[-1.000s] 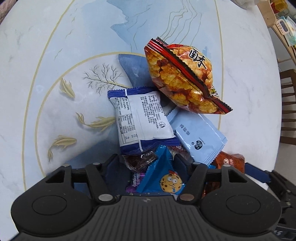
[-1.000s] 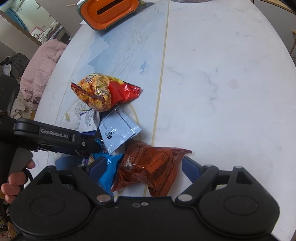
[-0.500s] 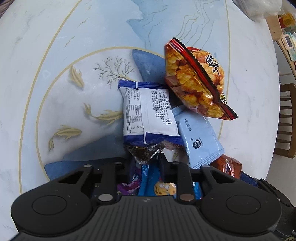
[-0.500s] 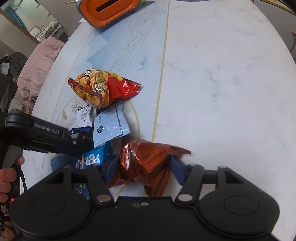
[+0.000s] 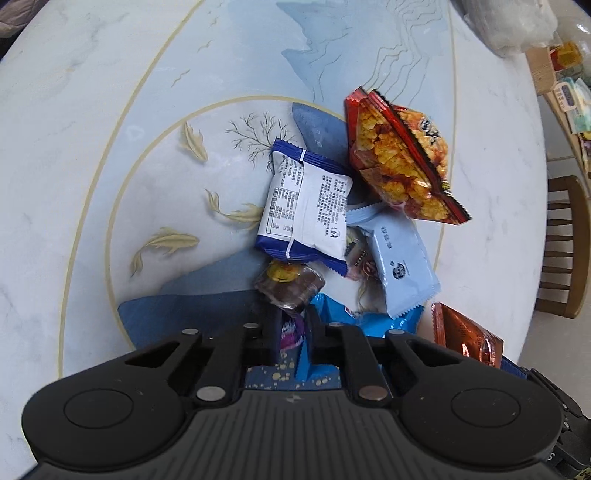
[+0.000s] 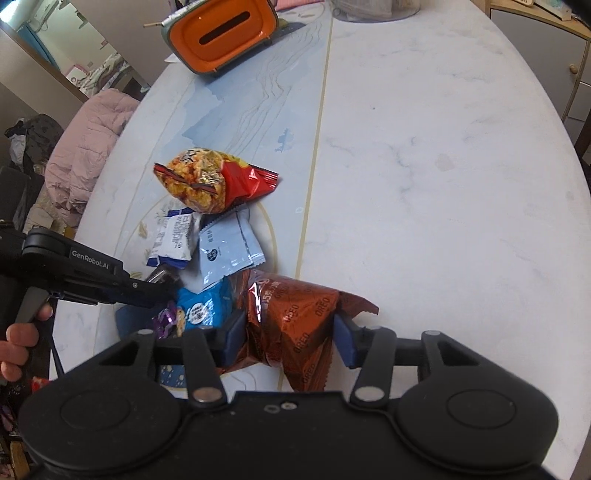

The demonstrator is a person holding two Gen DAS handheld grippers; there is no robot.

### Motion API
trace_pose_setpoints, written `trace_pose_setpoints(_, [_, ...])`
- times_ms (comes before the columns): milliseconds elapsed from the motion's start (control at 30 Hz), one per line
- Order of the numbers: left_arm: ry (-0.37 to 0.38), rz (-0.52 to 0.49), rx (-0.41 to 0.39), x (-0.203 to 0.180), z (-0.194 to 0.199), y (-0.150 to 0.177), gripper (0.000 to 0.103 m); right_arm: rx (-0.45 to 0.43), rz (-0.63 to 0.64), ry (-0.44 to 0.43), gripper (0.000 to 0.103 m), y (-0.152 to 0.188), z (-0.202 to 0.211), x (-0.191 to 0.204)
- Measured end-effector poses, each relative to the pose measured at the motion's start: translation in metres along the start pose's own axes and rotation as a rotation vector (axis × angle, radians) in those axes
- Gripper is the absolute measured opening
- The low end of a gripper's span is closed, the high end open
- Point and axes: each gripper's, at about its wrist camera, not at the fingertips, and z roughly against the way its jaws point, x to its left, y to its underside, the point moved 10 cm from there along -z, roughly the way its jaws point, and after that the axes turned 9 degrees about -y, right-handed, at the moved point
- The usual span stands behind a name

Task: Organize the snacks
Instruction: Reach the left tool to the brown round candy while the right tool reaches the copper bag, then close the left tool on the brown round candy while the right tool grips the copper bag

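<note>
Right at the near end of the snack pile, the brown foil packet (image 6: 295, 325) sits crumpled between the blue pads of the right tongs (image 6: 290, 338), whose jaws are closing on it; its glossy copper-brown wrap is creased, and the word OREO repeats in pale letters across it. Just to its left lies the blue cookie packet (image 6: 201, 308), bright blue with a round label, and its edge, together with a small purple wrapper (image 5: 291, 332), is pinched in the left tongs (image 5: 291, 332), which are fully closed on that thin foil. Beyond these, a dark clear-wrapped sweet (image 5: 291, 284) lies beside the white-and-blue packet (image 5: 306, 210), which lies back-side up with small print too fine to read. Next to it is the pale blue sachet (image 5: 400, 266) with a dark round logo and a few Chinese characters. Farthest off, the red-and-orange crisp bag (image 5: 402, 158) shows pictures of fried pieces and a large Chinese character. From the right wrist view, the left tool's black arm carries the words GenRobot.AI, and a hand (image 6: 20, 343) grips its handle at the left edge. All packets crowd the painted part of the tabletop (image 6: 443, 184), among gold fish and blue mountains; the marbled white half to the right lies open up to the curved rim. An orange-topped box (image 6: 225, 35) stands at the far end, well apart from the pile.
</note>
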Motion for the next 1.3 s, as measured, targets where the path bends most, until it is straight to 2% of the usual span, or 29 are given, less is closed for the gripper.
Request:
trace_pose_setpoints(167, [-0.008, -0.02, -0.026, 0.005, 0.014, 0.006, 0.012, -0.021, 0.01, -0.016, 0.049, 0.003, 0.018, 0.008])
trace_pose_setpoints(233, [-0.046, -0.07, -0.053, 0.001, 0.02, 0.009, 0.012, -0.028, 0.014, -0.022, 0.049, 0.005, 0.022, 0.011])
trace_pose_setpoints(333, [-0.04, -0.134, -0.067, -0.007, 0.029, 0.01, 0.013, -0.031, 0.017, -0.037, 0.049, 0.007, 0.025, 0.016])
trace_pose_setpoints(400, [-0.076, -0.166, -0.085, -0.013, 0.029, 0.006, 0.016, -0.031, 0.018, -0.047, 0.049, 0.009, 0.025, 0.019])
trace_pose_setpoints(500, [-0.124, -0.229, -0.111, -0.017, 0.03, -0.001, 0.039, -0.033, 0.022, -0.061, 0.049, 0.011, 0.026, 0.024])
trace_pose_setpoints(533, [-0.132, -0.25, -0.111, -0.02, 0.026, -0.003, 0.053, -0.034, 0.023, -0.066, 0.049, 0.011, 0.026, 0.025])
trace_pose_setpoints(567, [-0.136, -0.272, -0.113, -0.024, 0.023, -0.005, 0.062, -0.034, 0.022, -0.071, 0.049, 0.012, 0.027, 0.026])
trace_pose_setpoints(733, [-0.246, -0.378, -0.113, -0.034, 0.004, -0.013, 0.063, -0.034, 0.013, -0.074, 0.049, 0.014, 0.026, 0.023])
trace_pose_setpoints(833, [-0.249, -0.43, -0.091, -0.043, -0.006, -0.011, 0.063, -0.034, 0.002, -0.073, 0.049, 0.014, 0.026, 0.018])
trace_pose_setpoints(1000, [-0.26, -0.447, -0.072, -0.048, -0.017, -0.014, 0.061, -0.035, -0.013, -0.069, 0.049, 0.014, 0.025, 0.01])
trace_pose_setpoints(1100, [-0.251, -0.428, -0.05, -0.046, -0.022, -0.016, 0.055, -0.035, -0.013, -0.07, 0.049, 0.013, 0.025, 0.008])
trace_pose_setpoints(1167, [-0.238, -0.412, -0.038, -0.042, -0.024, -0.017, 0.045, -0.037, -0.016, -0.072, 0.049, 0.012, 0.025, 0.007])
trace_pose_setpoints(1300, [-0.231, -0.41, -0.042, -0.039, -0.026, -0.017, 0.042, -0.035, -0.019, -0.071, 0.049, 0.012, 0.025, 0.006])
